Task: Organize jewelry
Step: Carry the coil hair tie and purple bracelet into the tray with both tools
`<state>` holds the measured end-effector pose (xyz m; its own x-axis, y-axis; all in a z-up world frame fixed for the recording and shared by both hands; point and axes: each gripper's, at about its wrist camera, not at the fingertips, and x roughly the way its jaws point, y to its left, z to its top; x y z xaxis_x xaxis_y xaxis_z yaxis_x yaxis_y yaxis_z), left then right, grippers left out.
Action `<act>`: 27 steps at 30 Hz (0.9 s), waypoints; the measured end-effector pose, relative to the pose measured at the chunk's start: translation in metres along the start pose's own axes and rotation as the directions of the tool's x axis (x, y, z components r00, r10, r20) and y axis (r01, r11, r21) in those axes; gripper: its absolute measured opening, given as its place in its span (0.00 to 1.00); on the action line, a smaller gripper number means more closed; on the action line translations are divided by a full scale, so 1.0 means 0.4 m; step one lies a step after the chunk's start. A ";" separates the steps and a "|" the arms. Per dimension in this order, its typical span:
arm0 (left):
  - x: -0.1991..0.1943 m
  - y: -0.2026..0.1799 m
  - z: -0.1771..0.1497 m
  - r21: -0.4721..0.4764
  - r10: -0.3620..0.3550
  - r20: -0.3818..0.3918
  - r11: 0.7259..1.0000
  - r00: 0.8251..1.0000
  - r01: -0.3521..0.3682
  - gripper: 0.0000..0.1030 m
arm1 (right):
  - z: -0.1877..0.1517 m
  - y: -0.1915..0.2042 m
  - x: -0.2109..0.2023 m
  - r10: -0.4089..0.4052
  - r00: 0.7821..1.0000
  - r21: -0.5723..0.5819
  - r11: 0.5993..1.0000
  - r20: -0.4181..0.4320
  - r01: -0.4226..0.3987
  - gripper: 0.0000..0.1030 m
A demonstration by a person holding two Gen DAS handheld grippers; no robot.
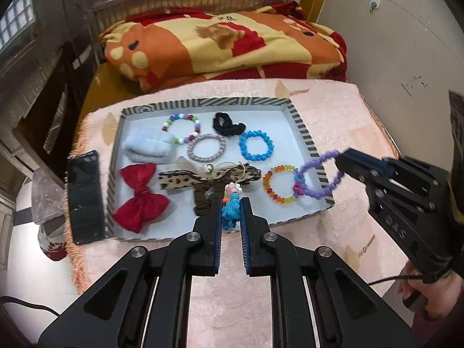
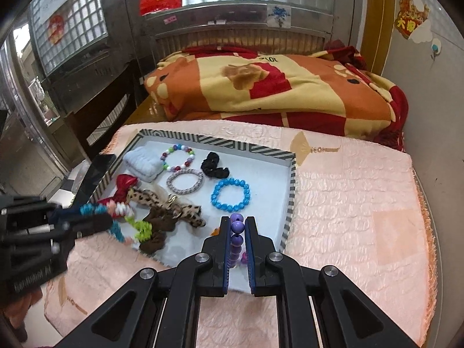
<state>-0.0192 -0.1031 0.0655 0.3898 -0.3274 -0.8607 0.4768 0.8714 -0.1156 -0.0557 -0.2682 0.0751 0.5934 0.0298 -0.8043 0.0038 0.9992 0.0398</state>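
Observation:
My left gripper (image 1: 231, 203) is shut on a blue, orange and pink woven bracelet (image 1: 230, 216), which it holds over the near edge of the striped tray (image 1: 208, 103). My right gripper (image 2: 237, 220) is shut on a purple bead bracelet (image 2: 236, 232) above the tray's near right corner. In the left wrist view that purple bracelet (image 1: 319, 179) hangs from the right gripper (image 1: 340, 159) across the tray's right rim, beside an orange bead bracelet (image 1: 279, 185). The right wrist view shows the left gripper (image 2: 107, 220) with its woven bracelet (image 2: 116, 214), blurred, at the tray's left.
The tray also holds a blue bead bracelet (image 1: 256, 146), a silver ring bracelet (image 1: 206, 147), a multicolour bead bracelet (image 1: 181, 129), a black scrunchie (image 1: 227, 124), a red bow (image 1: 140, 197), a leopard bow (image 1: 208, 177) and a folded pale cloth (image 1: 149, 148). A phone (image 1: 85, 197) lies left of the tray. A folded blanket (image 1: 220, 43) sits behind.

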 end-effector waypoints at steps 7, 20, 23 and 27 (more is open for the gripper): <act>0.068 -0.032 0.020 0.011 -0.054 -0.052 0.998 0.997 0.055 0.10 | 0.059 -0.032 0.080 -0.004 0.999 0.019 1.000 -0.036 0.004 0.08; 0.251 0.007 0.038 -0.036 -0.074 -0.180 0.997 0.981 0.069 0.10 | 0.159 -0.091 0.312 -0.013 0.989 0.034 0.999 -0.148 0.018 0.08; 0.281 0.033 0.036 -0.045 -0.053 -0.199 0.998 0.979 0.045 0.10 | 0.174 -0.119 0.366 -0.062 0.983 0.026 0.997 -0.173 0.067 0.08; 0.305 0.040 0.031 -0.030 -0.036 -0.209 0.999 0.977 0.031 0.10 | 0.178 -0.132 0.418 -0.107 0.975 -0.004 0.994 -0.196 0.108 0.08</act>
<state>0.0457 -0.1334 -0.0353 0.1990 -0.2752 -0.9406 0.4648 0.8715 -0.1566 0.1007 -0.3180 -0.0192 0.4202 -0.0725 -0.9045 0.0650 0.9966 -0.0497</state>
